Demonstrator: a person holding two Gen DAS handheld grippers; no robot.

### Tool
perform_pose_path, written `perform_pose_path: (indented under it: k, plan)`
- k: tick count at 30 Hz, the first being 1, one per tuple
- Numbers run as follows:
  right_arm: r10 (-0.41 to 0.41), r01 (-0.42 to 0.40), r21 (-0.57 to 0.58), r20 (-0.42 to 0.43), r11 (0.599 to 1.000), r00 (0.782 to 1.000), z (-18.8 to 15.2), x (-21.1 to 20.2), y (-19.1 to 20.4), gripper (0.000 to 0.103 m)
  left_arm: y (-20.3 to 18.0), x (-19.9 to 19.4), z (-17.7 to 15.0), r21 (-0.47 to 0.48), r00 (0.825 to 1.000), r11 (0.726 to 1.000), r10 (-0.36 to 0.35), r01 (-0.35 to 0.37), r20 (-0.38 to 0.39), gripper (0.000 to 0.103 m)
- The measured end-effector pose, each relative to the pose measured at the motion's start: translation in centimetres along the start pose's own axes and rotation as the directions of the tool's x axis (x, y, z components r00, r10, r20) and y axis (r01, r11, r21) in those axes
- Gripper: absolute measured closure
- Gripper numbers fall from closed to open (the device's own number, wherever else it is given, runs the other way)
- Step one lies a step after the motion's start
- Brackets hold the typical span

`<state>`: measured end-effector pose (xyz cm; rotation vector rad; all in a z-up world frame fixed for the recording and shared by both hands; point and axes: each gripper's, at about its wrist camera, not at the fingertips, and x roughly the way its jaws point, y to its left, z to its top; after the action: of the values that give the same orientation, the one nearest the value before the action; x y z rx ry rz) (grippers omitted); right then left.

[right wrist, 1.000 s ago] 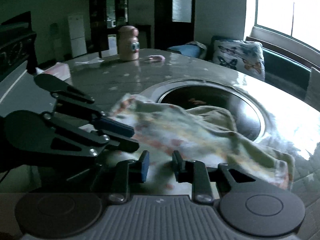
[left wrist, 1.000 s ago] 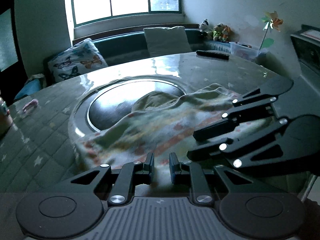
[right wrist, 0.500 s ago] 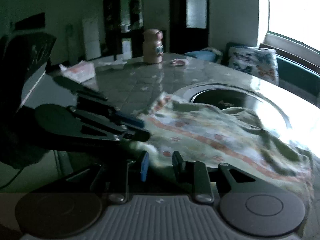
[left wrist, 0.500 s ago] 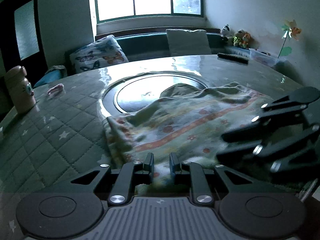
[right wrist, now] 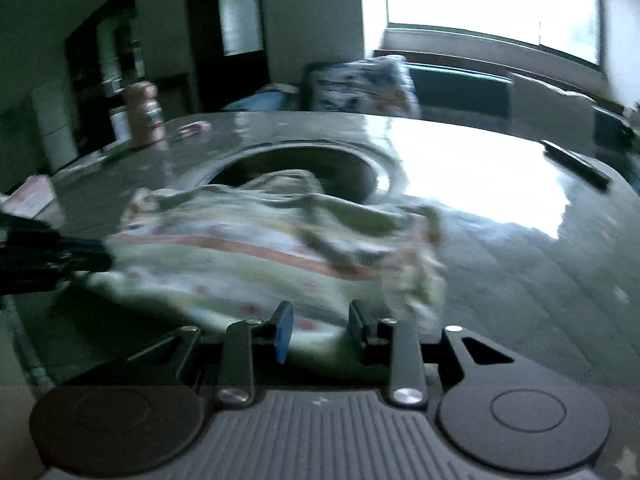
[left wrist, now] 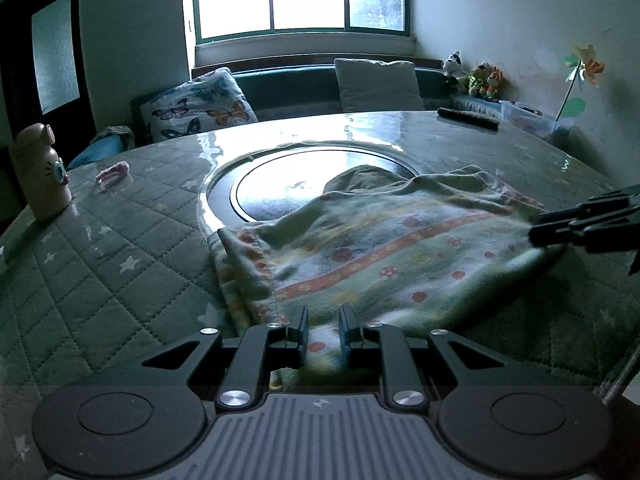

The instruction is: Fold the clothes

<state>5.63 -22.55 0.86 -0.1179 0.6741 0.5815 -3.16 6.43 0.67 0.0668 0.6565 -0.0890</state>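
left gripper (left wrist: pixel 323 330) sits at the near hem of the garment (left wrist: pixel 400 248), fingers close together with cloth running between them; looks like a pinch on the hem, though the contact itself is hidden. right gripper (right wrist: pixel 320 332) has a wider gap, cloth lying in it; that view is smeared by motion, so cannot tell if it grips. in the left view its dark fingers reach in at 3 o'clock, at the garment's right edge. garment, pale with an orange stripe and small dots, lies rumpled on the round table (left wrist: pixel 120 280), its far part, toward 12 o'clock, draped over the dark centre disc (left wrist: pixel 280 184). pink bottle (left wrist: pixel 40 172) at 10 o'clock, well apart. judgement: both tools work the near edge, drawing it taut. to do it well, keep the two held points level, pull evenly, and watch that the far bunched part frees off the disc rim rather than dragging a crease.
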Motion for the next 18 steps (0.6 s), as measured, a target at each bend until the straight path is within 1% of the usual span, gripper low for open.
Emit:
perform_pose_path:
  k: [2,4,7,9,12,15,18]
  plan:
    - [0.000,0.000,0.014,0.008,1.000,1.000,0.2,-0.6,-0.6,0.074,0.1,0.0,0.2,-0.003,1.000,1.000,-0.003,0.003,-0.001,0.084]
    - [-0.004,0.004,-0.001,0.026,1.000,1.000,0.8,-0.9,-0.4,0.073,0.3,0.1,0.6,-0.011,1.000,1.000,-0.003,0.003,0.003,0.083]
    - [0.012,-0.010,-0.032,0.053,0.999,0.999,2.0,-0.3,0.3,0.068,0.5,0.5,1.5,-0.015,1.000,1.000,0.006,-0.006,0.011,0.083]
    - [0.026,-0.023,-0.036,0.060,0.999,0.998,2.6,0.6,0.5,0.068,0.8,1.2,2.0,-0.023,1.000,1.000,0.010,-0.009,0.009,0.083]
    - [0.029,-0.028,-0.028,0.045,0.999,0.999,3.0,1.9,0.3,0.068,1.5,2.2,2.6,-0.033,1.000,0.999,0.020,-0.020,0.001,0.083]
    - [0.001,-0.001,-0.004,0.018,1.000,1.000,2.7,2.7,-0.6,0.068,2.4,3.3,2.8,-0.040,0.999,0.998,0.038,-0.039,-0.017,0.083]
    - [-0.019,0.019,0.033,0.006,0.999,1.000,2.6,2.5,-2.0,0.069,3.4,4.3,3.1,-0.046,0.998,0.997,0.056,-0.058,-0.035,0.081]
